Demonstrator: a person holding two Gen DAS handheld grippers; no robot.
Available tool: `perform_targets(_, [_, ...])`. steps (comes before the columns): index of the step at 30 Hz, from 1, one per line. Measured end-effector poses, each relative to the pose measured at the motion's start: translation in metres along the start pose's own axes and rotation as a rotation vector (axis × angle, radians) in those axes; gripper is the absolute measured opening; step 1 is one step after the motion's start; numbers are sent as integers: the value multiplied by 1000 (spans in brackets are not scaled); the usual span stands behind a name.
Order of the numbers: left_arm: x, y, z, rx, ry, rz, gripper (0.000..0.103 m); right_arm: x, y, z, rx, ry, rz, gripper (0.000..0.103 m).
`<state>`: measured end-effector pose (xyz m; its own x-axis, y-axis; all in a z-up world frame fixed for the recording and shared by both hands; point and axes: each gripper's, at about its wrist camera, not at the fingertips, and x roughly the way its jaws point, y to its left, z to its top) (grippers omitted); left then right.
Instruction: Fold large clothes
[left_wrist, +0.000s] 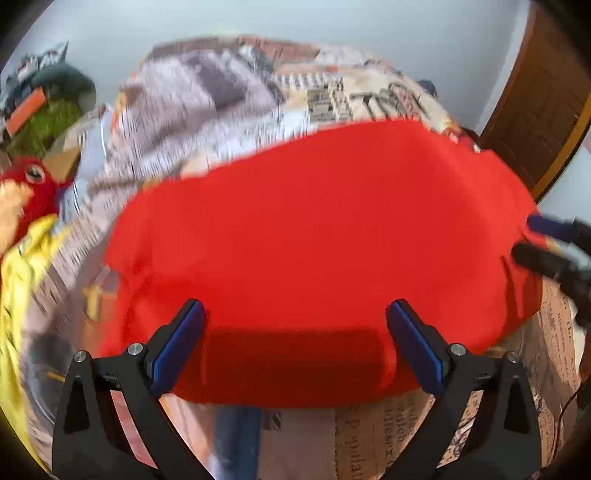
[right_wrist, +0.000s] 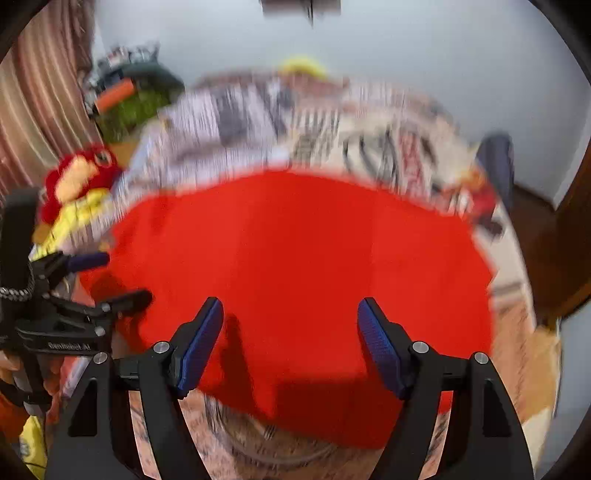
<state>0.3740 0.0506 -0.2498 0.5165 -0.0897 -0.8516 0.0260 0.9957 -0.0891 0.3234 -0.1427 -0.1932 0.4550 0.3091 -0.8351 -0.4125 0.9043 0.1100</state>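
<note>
We see the red garment (left_wrist: 314, 240) lying spread flat on a bed covered by a newspaper-print sheet (left_wrist: 207, 110), filling the middle of both views. Our left gripper (left_wrist: 295, 321) hovers over its near edge, fingers (left_wrist: 181, 347) wide apart and empty. Our right gripper (right_wrist: 291, 317) hangs over the near right part, fingers (right_wrist: 380, 347) likewise apart, nothing between them. A red and yellow plush toy (right_wrist: 77, 181) sits at the far left.

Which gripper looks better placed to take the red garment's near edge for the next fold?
Probably the left gripper: its open jaws straddle the red garment right at its near edge. The right gripper is also open.
</note>
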Motion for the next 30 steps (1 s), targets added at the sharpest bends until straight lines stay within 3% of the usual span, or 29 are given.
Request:
perform_targets(2, [5,5,-9,-27,-1,-6,101,17,-6,-12,40,66,12,72])
perform_targets(5, [5,12,-17,-49,16,-5,101,17,-16,-21,107,79,43,80])
perform_targets(9, [-8,25,-26,-97,20,-5,101,13,-22,-25,137,104,14,80])
perform_targets(14, [-29,58,-47,-239,30,28,100,10,-13,-33,116,120,-22,80])
perform_targets(17, [-41,84,-64,-350,15,-5,100,14,-9,-35,96,129,-50,80])
perform_targets(23, [-40,122,-92,-548,48,-219,100,17,0,-39,55,134,-80,80])
perform_targets(26, [-28,132,-104,-694,61,-453,99,20,4,-40,35,135,-95,80])
perform_targets(28, [-17,134,-105,-767,65,-563,98,22,7,-41,21,140,-103,81])
perform_targets(30, [-5,133,-102,-790,69,-579,95,24,9,-40,9,145,-111,81])
